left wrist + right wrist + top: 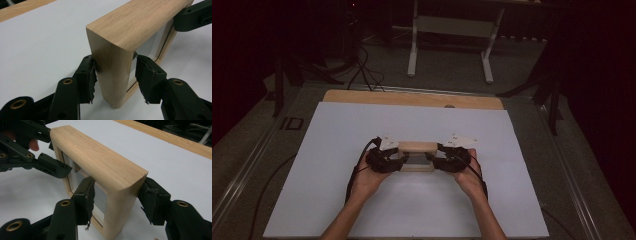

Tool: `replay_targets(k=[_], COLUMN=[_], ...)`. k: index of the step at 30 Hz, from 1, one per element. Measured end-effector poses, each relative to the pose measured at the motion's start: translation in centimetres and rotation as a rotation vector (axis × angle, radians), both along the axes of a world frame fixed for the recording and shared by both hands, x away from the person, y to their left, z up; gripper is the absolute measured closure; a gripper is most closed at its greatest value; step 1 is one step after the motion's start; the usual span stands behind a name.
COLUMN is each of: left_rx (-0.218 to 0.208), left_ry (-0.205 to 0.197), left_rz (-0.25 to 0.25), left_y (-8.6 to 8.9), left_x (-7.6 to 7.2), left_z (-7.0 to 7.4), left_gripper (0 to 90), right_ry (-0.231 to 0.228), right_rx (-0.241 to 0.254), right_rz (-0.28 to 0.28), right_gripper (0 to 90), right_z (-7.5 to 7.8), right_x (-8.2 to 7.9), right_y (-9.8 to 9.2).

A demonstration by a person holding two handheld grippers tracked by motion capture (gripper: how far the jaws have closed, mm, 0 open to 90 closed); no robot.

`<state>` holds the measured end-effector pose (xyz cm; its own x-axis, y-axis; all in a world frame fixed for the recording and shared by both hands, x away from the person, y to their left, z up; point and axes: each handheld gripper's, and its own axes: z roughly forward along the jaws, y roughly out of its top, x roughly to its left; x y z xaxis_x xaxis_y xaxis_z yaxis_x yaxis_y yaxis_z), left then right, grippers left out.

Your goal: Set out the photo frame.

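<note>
A deep light-wood picture frame (417, 150) with a glass front stands upright on its long edge in the middle of the white board (362, 210). My left gripper (399, 159) holds its left end. In the left gripper view the left gripper (114, 58) straddles that end of the frame (112, 65), one pad flat on the wood and the other pad's tip at the front rim. My right gripper (434, 159) has the right end. In the right gripper view the right gripper (118, 181) presses both pads on the frame (100, 162).
The board lies on a wooden tabletop whose bare strip (412, 98) shows at the far edge. Past the table stand a white metal stand (452, 30) and dark cables (362, 70) on the floor. A person's forearms enter from the bottom.
</note>
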<state>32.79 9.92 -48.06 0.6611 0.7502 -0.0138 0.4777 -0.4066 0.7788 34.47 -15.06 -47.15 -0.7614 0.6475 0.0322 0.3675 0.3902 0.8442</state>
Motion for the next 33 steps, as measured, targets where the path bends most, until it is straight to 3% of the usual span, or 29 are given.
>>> replay_targets(k=[11, 33], left_rx=[0.0, -0.014], left_ry=[-0.006, 0.005], left_rz=[0.018, 0.017], left_y=[0.0, 0.1], left_x=[0.6, 1.6], left_z=[0.0, -0.1], left_gripper=[50.8, 50.4], right_ry=[-0.006, 0.006], right_rx=[-0.008, 0.022], right_rz=[-0.009, -0.025], right_gripper=[47.2, 47.4], right_z=[0.0, -0.2], right_x=[0.6, 1.6], right_y=[0.4, 0.3])
